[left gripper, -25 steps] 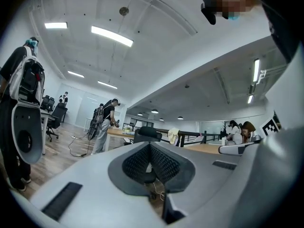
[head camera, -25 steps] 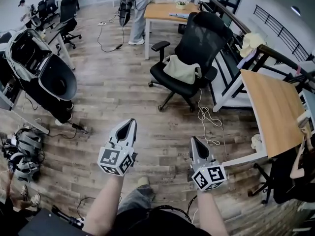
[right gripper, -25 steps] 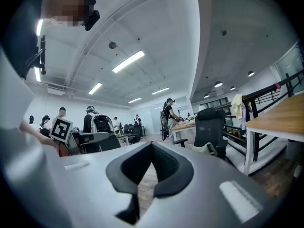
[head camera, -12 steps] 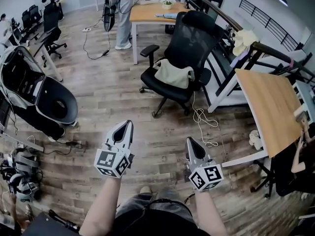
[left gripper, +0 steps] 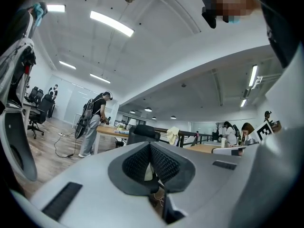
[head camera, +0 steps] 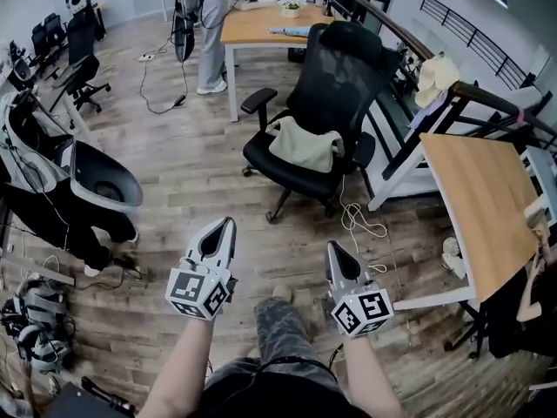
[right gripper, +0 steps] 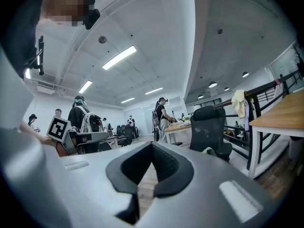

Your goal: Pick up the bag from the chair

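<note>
A black mesh office chair stands ahead on the wooden floor, with a cream cloth bag slumped on its seat. My left gripper and right gripper are held low in front of me, well short of the chair, both shut with nothing between the jaws. In the right gripper view the chair is right of the shut gripper, and a bit of the bag shows on the seat. The left gripper view has the shut left gripper pointing at the chair's headrest.
A wooden table stands right of the chair, with loose white cable on the floor between them. Behind the chair are a wooden desk, a standing person and a black railing. A white pod seat is at the left.
The chair and bag have come closer and sit lower in the head view as I walk forward. Both grippers stay shut and in the same pose.
</note>
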`<state>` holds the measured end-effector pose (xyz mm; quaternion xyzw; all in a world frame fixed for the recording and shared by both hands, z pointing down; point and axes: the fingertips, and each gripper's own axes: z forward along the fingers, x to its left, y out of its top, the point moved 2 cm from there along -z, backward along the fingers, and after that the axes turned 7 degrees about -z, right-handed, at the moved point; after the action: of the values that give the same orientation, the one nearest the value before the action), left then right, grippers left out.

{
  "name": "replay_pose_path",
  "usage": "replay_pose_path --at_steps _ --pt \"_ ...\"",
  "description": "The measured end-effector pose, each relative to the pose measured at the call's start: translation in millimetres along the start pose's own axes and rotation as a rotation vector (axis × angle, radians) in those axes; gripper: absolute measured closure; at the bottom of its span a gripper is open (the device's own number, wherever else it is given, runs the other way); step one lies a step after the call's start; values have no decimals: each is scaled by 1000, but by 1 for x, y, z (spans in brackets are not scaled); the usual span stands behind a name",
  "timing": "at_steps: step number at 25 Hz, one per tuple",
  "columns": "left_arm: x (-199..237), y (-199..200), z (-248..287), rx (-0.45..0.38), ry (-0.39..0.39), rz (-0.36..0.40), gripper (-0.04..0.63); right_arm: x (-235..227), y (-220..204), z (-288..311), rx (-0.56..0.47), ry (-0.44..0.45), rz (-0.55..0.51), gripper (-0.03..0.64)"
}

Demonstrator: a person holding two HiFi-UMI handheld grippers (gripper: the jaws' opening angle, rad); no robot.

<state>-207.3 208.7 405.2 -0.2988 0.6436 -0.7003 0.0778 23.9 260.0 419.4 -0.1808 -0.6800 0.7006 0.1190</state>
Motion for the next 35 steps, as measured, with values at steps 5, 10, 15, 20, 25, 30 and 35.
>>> replay_pose_path --at_steps 5,10,15,20,25,30,35 --pt "20 4 50 16 7 -1 597 -27 5 54 9 25 2 609" --pt "41 2 103 33 18 -7 597 -57 1 100 32 38 5 609" --pt "52 1 150 48 19 -6 597 -93 -5 135 58 30 16 609" --pt "61 -3 194 62 20 -3 597 -122 -9 166 71 33 25 609" --pt "66 -10 223 80 10 -3 597 -139 -16 183 86 25 37 609" --pt "68 -16 254 103 -21 -19 597 -154 -25 199 110 3 59 609" --pt "77 -19 289 133 -65 -26 597 -168 -31 221 123 -38 72 609"
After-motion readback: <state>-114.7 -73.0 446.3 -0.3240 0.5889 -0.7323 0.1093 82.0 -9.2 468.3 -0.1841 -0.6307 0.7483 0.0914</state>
